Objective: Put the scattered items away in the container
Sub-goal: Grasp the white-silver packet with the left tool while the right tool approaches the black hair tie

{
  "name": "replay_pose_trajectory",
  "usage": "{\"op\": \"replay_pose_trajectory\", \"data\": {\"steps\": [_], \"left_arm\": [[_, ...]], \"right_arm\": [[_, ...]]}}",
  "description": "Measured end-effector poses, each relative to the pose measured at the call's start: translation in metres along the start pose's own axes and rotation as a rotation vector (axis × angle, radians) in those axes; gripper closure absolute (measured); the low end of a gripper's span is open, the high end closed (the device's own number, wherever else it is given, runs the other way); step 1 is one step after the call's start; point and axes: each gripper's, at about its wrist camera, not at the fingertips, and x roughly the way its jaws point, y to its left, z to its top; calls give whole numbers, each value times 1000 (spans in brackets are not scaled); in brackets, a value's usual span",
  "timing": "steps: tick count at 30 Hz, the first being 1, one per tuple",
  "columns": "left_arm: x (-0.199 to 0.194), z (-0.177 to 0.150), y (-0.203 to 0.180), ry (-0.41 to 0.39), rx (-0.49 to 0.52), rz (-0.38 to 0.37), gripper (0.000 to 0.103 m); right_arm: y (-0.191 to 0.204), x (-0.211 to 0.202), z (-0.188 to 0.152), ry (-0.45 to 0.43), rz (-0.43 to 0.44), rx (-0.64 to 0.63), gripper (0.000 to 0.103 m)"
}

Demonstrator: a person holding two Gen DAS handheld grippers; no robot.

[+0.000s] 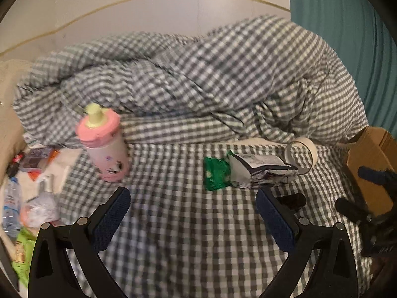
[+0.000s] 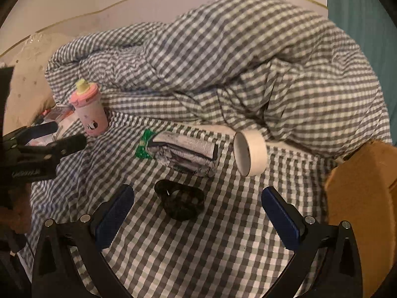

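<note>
We see the bunched checked duvet (image 2: pixel 223 57) far, the cardboard box (image 2: pixel 359 198) at right, then pink bottle (image 2: pixel 89 114) far left, tape roll (image 2: pixel 250 156), black item (image 2: pixel 180 202) near. Our left gripper (image 1: pixel 193 218) and right gripper (image 2: pixel 198 213) both gape wide, holding nothing.

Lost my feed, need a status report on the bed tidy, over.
Left gripper open, empty; right gripper open over black band. Tape roll, packet, pink cup still on bed. Box at right. Nothing blocking.
</note>
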Motion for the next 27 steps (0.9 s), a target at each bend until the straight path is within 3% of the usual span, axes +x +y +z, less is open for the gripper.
{"op": "replay_pose_trajectory", "data": {"steps": [8,17,18,20,21,22,23,24,27], "left_arm": [[77,18,-37,120,13,-168,0],[137,25,-63,192,-22,-215,0],[140,25,-64,193,-26,-222,4],[148,24,-68,201,-29,-228,28],[154,24,-70,230,-30,-233,54],[162,22,-70,274,-37,-239,66],[167,20,-69,297,-49,-248,70],[170,18,-67,304,-58,-246,88],[169,15,-61,281,-59,-238,94]], "right_arm": [[-13,21,-21,32,10,20,0],[-27,37,-29,45,25,49,0],[-27,39,-29,47,27,48,0],[-25,43,-30,49,31,47,0],[-25,45,-30,50,36,49,0],[-23,48,-29,52,44,50,0],[-21,50,-28,52,55,48,0],[-18,53,-27,51,64,42,0],[-10,62,-25,54,88,10,0]]}}
